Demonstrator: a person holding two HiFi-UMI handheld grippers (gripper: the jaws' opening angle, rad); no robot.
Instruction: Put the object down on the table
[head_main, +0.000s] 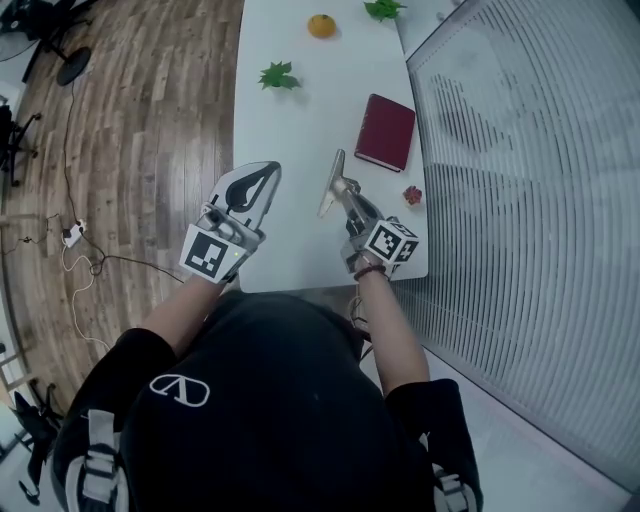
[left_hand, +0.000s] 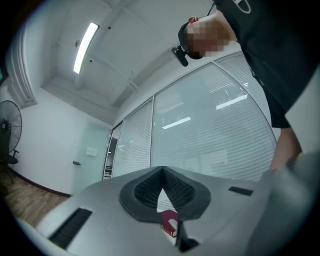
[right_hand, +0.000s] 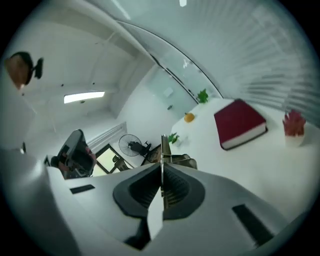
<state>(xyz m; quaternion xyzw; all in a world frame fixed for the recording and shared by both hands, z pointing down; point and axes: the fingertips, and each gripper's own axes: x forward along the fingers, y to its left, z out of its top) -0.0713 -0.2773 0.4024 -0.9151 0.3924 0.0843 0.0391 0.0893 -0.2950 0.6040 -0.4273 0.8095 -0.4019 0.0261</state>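
Observation:
A dark red book (head_main: 386, 131) lies flat on the white table (head_main: 290, 250), toward its right side; the right gripper view shows the book (right_hand: 240, 122) ahead and to the right. My right gripper (head_main: 337, 165) hovers just left of the book, jaws shut and nothing between them (right_hand: 163, 145). My left gripper (head_main: 270, 170) is over the table's left front part, its tips together (left_hand: 163, 170) and empty. A sliver of the book (left_hand: 170, 222) shows through the gap behind its tips.
An orange (head_main: 321, 26) and two green leafy pieces (head_main: 279, 76) (head_main: 382, 9) lie farther back. A small red flower pot (head_main: 412, 195) stands by the right edge. A glass wall with blinds (head_main: 520, 150) runs along the right; wooden floor with cables (head_main: 80, 250) lies left.

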